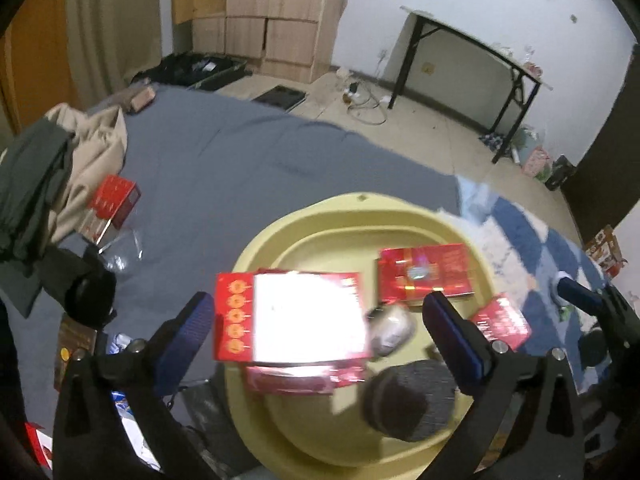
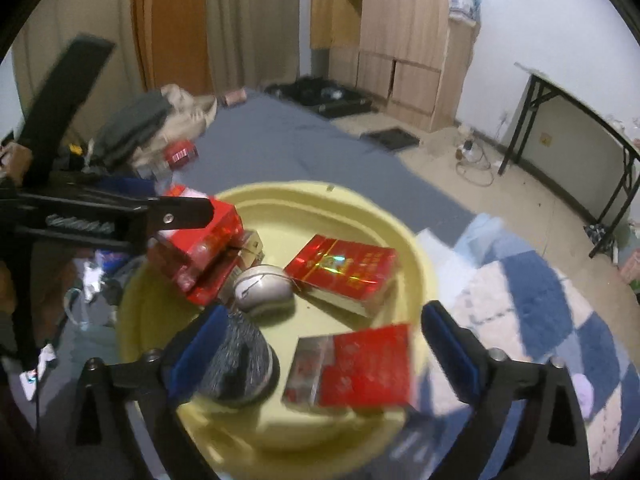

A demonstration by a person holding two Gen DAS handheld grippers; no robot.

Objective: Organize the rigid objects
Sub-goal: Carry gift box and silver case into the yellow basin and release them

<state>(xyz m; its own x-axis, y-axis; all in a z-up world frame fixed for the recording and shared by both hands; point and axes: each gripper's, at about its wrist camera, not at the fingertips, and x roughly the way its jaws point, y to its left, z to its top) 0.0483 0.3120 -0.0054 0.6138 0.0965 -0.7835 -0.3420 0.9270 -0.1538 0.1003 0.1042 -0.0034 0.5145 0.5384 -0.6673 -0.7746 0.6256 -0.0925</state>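
One red box (image 1: 292, 318) flat, long axis sideways.

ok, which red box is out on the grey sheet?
The red box beside the clothes pile, far left; the other boxes visible are in or over the yellow basin.

Glossy foil red boxes (image 2: 344, 270), matt yellow plastic basin (image 2: 408, 248), smooth grey mouse (image 2: 262, 290), wood wardrobe (image 2: 400, 40)
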